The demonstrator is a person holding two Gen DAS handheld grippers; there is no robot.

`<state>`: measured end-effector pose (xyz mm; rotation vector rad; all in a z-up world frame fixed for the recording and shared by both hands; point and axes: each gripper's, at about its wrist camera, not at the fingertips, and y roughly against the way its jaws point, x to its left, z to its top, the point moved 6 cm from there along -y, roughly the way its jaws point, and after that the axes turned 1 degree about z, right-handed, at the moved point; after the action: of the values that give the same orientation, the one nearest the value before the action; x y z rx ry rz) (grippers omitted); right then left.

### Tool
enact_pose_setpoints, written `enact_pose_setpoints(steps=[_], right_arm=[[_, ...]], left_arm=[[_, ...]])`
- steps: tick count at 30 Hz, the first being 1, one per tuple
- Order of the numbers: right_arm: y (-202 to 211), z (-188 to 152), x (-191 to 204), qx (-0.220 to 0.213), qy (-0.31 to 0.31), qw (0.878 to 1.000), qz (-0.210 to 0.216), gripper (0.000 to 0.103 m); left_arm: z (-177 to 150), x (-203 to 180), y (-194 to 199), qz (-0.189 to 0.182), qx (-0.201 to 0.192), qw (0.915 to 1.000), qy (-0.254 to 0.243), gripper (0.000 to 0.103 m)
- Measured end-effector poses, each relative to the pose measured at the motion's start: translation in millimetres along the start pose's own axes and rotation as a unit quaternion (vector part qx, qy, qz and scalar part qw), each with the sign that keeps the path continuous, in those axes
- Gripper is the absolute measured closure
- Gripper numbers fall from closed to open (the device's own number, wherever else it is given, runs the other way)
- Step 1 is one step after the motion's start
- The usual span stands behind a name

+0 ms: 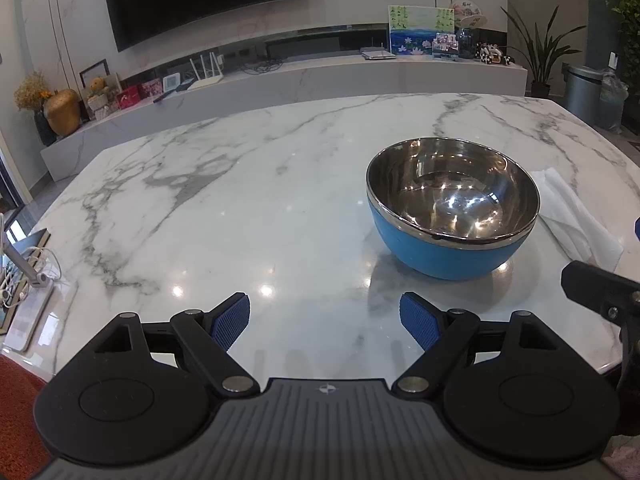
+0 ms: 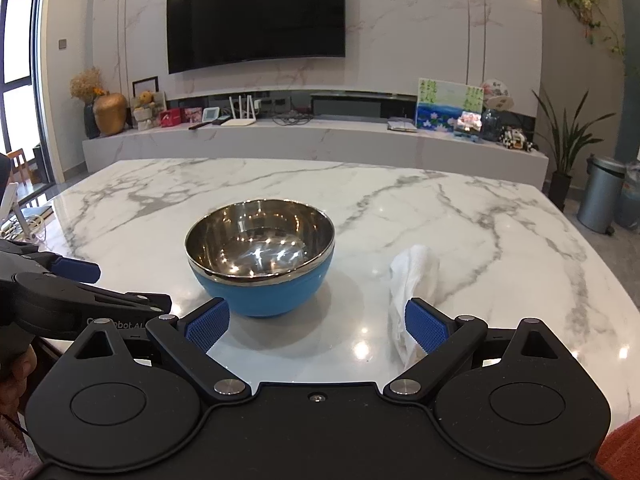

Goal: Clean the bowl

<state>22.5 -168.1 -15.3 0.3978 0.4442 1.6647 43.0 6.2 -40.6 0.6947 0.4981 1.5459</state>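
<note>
On the counter (image 2: pixel 460 208) I count one bowl (image 2: pixel 260 256), blue outside and steel inside, and one white paper towel (image 2: pixel 412 276) lying beside it. Two tools are held over the near edge: the left tool (image 1: pixel 325 320) and the right tool (image 2: pixel 318 326), each with two blue-padded fingers spread apart. Behind, one television (image 2: pixel 256 16) hangs on the wall, one gold vase (image 2: pixel 110 114) stands on the ledge, and one bin (image 2: pixel 600 196) stands on the floor.
</note>
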Motion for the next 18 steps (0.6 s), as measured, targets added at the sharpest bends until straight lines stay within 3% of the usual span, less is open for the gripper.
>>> enact_pose_setpoints(steps=[18], right_arm=[[1.8, 1.3, -0.2, -0.006, -0.014, 1.000, 0.004, 0.009]], left_arm=[[-0.8, 3.0, 0.8, 0.001, -0.007, 1.0000, 0.001, 0.021]])
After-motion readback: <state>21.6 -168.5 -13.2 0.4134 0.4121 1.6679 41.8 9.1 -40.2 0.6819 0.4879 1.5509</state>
